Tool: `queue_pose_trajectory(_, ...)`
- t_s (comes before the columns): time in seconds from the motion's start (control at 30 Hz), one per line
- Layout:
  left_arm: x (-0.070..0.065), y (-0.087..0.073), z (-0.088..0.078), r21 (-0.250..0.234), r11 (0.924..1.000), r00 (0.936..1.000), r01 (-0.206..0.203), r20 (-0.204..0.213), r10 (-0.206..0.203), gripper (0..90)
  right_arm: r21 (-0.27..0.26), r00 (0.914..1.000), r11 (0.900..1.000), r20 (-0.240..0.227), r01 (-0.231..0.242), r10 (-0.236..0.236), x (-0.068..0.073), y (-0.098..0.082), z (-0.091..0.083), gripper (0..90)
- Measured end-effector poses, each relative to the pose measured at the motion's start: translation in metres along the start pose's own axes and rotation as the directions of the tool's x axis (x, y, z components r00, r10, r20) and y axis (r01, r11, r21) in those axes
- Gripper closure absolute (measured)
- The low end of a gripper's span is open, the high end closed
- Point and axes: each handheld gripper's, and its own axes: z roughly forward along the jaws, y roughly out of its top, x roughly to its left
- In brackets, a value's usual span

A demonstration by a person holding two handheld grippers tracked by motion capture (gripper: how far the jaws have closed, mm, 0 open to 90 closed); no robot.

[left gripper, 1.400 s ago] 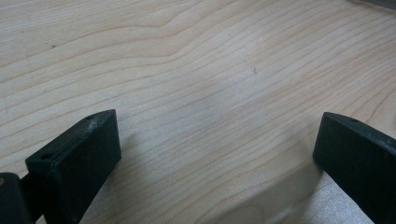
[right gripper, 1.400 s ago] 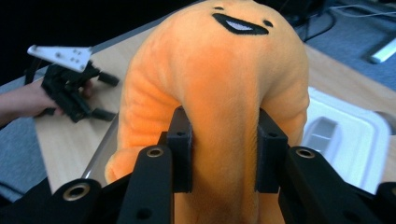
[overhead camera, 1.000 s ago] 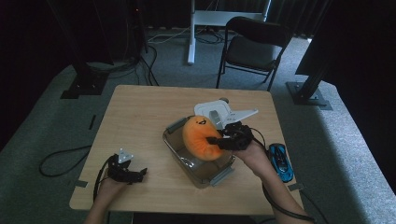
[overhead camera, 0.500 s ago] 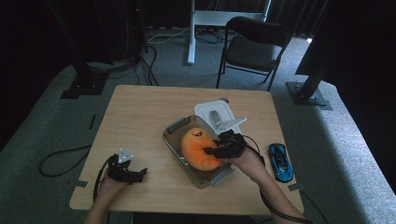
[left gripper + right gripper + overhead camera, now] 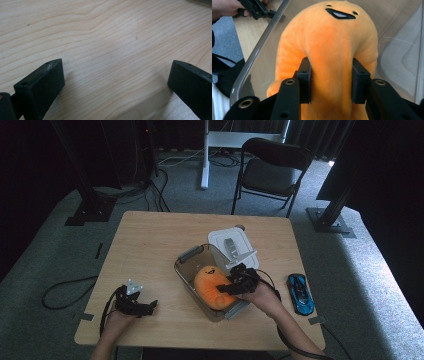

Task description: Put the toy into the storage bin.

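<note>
An orange plush toy [image 5: 210,285] with a smiling black face [image 5: 340,13] lies inside a clear plastic bin [image 5: 186,269] at the table's middle right. My right gripper [image 5: 235,286] reaches into the bin from the right and is shut on the plush toy [image 5: 329,50], both jaws pressing into its soft body. My left gripper [image 5: 134,302] rests near the table's front left edge, open, with bare wood [image 5: 112,50] between its fingers [image 5: 42,82].
The bin's white lid [image 5: 229,244] lies just behind the bin. A blue toy car [image 5: 300,292] sits at the right edge of the table. A black folding chair [image 5: 272,170] stands beyond the table's far side.
My right gripper has lowered the orange plush toy down into the clear bin. The left gripper has stayed in place.
</note>
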Motion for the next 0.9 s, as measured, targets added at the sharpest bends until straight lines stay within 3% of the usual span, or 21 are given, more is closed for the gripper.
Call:
queue_pose_trajectory(0.23, 0.0, 0.0, 0.0, 0.0, 1.0, 1.0, -0.001, -0.001, 0.001, 1.2, 0.02, 0.9997, 1.0, -0.022, -0.012, 0.012, -0.002, 0.001, 0.002, 50.8)
queue_pose_trajectory(0.33, 0.0, 0.0, 0.0, 0.0, 1.0, 1.0, -0.001, 0.0, 0.001, 1.2, 0.025, 0.9993, 0.999, -0.028, -0.023, 0.024, -0.004, 0.001, 0.003, 40.5)
queue_pose_trajectory(0.5, 0.0, 0.0, 0.0, 0.0, 1.0, 1.0, -0.001, -0.001, 0.001, 1.2, 0.034, 0.9994, 0.999, -0.002, -0.034, 0.034, -0.006, 0.001, 0.003, 33.8)
queue_pose_trajectory(0.7, 0.0, 0.0, 0.0, 0.0, 1.0, 1.0, -0.001, 0.0, 0.001, 1.2, 0.025, 0.9992, 0.999, 0.001, -0.041, 0.041, -0.007, 0.001, 0.003, 32.2)
queue_pose_trajectory(0.8, 0.0, 0.0, 0.0, 0.002, 1.0, 1.0, 0.001, 0.001, -0.001, 1.2, -0.006, 0.9981, 0.998, -0.028, -0.055, 0.055, -0.007, 0.001, -0.004, 32.2)
queue_pose_trajectory(0.9, 0.0, 0.0, 0.0, 0.002, 1.0, 1.0, 0.0, 0.001, 0.0, 1.2, -0.031, 0.9983, 0.998, -0.013, -0.058, 0.057, -0.009, 0.002, -0.013, 27.4)
